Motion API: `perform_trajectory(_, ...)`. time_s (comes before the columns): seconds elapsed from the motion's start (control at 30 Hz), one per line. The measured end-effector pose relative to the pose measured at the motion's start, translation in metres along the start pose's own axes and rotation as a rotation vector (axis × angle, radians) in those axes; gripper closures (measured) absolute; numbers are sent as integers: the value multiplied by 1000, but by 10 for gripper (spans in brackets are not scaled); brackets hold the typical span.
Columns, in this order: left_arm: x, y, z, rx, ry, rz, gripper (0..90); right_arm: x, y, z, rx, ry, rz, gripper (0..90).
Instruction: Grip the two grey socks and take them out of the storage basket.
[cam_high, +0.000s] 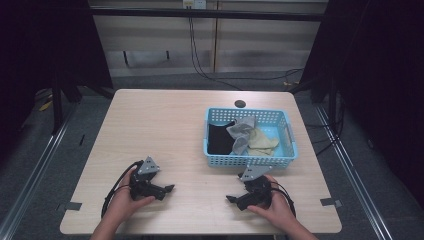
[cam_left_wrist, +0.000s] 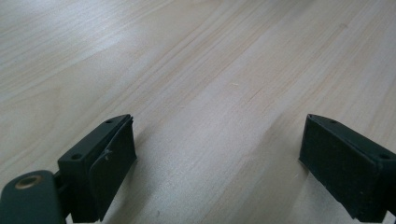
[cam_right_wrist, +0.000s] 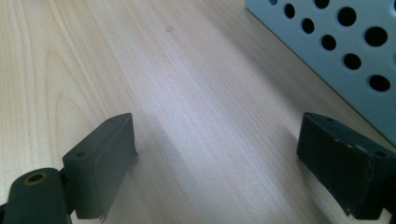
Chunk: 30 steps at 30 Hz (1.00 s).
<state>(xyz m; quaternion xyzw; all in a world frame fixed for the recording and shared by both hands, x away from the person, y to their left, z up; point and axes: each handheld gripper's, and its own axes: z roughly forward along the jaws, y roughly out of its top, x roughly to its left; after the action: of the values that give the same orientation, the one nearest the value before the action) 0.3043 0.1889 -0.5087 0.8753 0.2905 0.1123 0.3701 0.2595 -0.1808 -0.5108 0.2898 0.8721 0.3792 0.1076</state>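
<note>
Jaws on both the left gripper (cam_high: 169, 188) and the right gripper (cam_high: 230, 199) stand wide apart with nothing between them, resting low on the bare pale-wood desk (cam_high: 160, 125). Black, grey and cream cloths (cam_high: 243, 136) lie heaped in the blue basket (cam_high: 249, 161) just beyond the right gripper, so the handling looks not yet begun. Dark curtains flank the desk; cables hang behind it.

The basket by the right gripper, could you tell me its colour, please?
Light blue basket, clearest in the high view.
</note>
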Motion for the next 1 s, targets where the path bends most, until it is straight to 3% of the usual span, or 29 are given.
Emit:
perform_trajectory(0.23, 0, 0, 0, 1, 0, 0, 98, 0, 2, -1, 20, 5, -3, 113)
perform_trajectory(0.3, 0, 0, 0, 1, 0, 0, 98, -1, 7, -3, 82, 8, -13, 126)
perform_trajectory(0.33, 0, 0, 0, 1, 0, 0, 98, -1, 7, -3, 82, 8, -13, 126)
perform_trajectory(0.4, 0, 0, 0, 0, 0, 0, 98, -3, 15, -7, 181, 27, -15, 138)
perform_trajectory(0.47, 0, 0, 0, 1, 0, 0, 98, -4, 17, -9, 204, 29, -23, 142)
perform_trajectory(0.5, 0, 0, 0, 0, -2, -2, 98, -6, 21, -12, 263, 52, -19, 142)
perform_trajectory(0.53, 0, 0, 0, 0, -2, -2, 98, -6, 21, -12, 263, 52, -19, 142)
perform_trajectory(0.57, 0, 0, 0, 0, -2, -2, 98, -8, 24, -15, 301, 66, -31, 147)
perform_trajectory(0.63, 0, 0, 0, 1, -2, -2, 98, -8, 27, -16, 331, 72, -19, 161)
perform_trajectory(0.83, 0, 0, 0, 0, -2, -2, 98, -10, 37, -22, 414, 95, -51, 213)
perform_trajectory(1.0, 0, 0, 0, 0, -2, -2, 98, -14, 48, -30, 442, 98, -63, 223)
